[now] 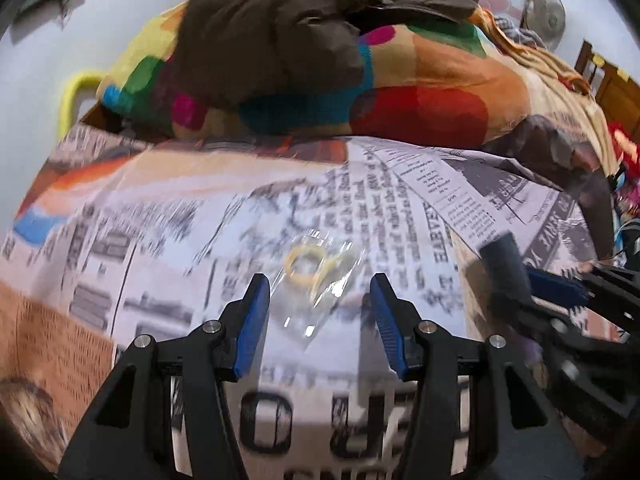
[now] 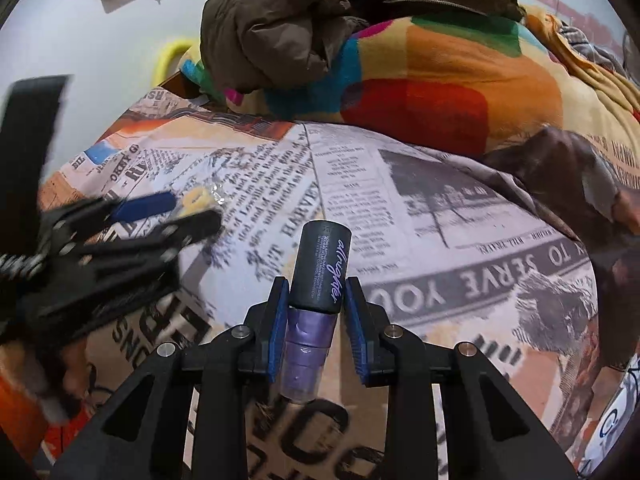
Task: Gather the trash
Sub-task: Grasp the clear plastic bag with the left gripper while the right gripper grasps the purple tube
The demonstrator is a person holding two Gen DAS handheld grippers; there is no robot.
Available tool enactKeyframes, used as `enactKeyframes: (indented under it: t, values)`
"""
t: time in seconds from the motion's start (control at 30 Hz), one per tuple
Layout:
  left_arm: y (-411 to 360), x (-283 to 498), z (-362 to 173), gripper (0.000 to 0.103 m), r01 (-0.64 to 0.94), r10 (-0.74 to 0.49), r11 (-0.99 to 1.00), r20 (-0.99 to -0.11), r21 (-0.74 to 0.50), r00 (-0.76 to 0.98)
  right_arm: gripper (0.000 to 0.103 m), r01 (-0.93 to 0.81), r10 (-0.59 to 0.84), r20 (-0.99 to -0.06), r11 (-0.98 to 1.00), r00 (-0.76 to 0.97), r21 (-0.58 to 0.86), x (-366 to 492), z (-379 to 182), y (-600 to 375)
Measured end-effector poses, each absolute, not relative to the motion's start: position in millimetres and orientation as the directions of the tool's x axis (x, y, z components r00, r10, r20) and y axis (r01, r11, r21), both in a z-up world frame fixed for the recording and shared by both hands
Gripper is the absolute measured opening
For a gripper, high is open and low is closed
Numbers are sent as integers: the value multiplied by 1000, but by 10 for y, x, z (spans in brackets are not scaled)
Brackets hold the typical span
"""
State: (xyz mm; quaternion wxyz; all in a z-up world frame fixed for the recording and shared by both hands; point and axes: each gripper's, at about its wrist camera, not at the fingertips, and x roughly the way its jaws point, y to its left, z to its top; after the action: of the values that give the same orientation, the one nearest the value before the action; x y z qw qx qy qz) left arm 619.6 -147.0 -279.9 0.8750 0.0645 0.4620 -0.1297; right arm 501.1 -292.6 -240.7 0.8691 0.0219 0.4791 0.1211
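A crumpled clear plastic wrapper (image 1: 334,294) with a yellow ring (image 1: 304,266) inside lies on the newspaper-print bedsheet (image 1: 424,200). My left gripper (image 1: 319,280) hovers just over it, open, with one blue pad on each side and nothing gripped. In the right wrist view the same wrapper (image 2: 200,196) shows beside the blurred left gripper (image 2: 188,210). My right gripper (image 2: 317,282) is shut on a small spray bottle (image 2: 320,268) with a black cap and a purple body, held at the cap's lower end. That bottle (image 1: 504,256) also appears at the right of the left wrist view.
A brown padded jacket (image 1: 276,28) lies on a colourful folded blanket (image 1: 420,92) at the far side of the bed. A yellow handle (image 1: 74,96) sits by the white wall at left. A fan (image 1: 546,16) and wooden furniture (image 1: 612,88) stand at far right.
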Motion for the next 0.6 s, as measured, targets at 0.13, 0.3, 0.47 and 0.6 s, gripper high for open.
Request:
enactKeyframes:
  t: [0.13, 0.3, 0.47, 0.6]
  values:
    - [-1541, 6331, -2859, 55, 285, -145, 958, -826, 20, 545, 25, -195, 207, -822, 973, 530, 120, 4953, -2412, -2990]
    - [-1504, 6384, -2865, 50, 252, -149, 968, -831, -11, 536, 25, -189, 214, -814, 973, 540, 131, 4906, -2395, -2976]
    - [-1485, 6308, -2828, 8, 225, -136, 974, -843, -18, 521, 25, -185, 218, -804, 973, 553, 137, 4838, -2284, -3007]
    - [-1372, 6154, -2795, 8, 195, -162, 978, -849, -71, 503, 25, -180, 230, -799, 971, 556, 154, 4789, -2165, -3015]
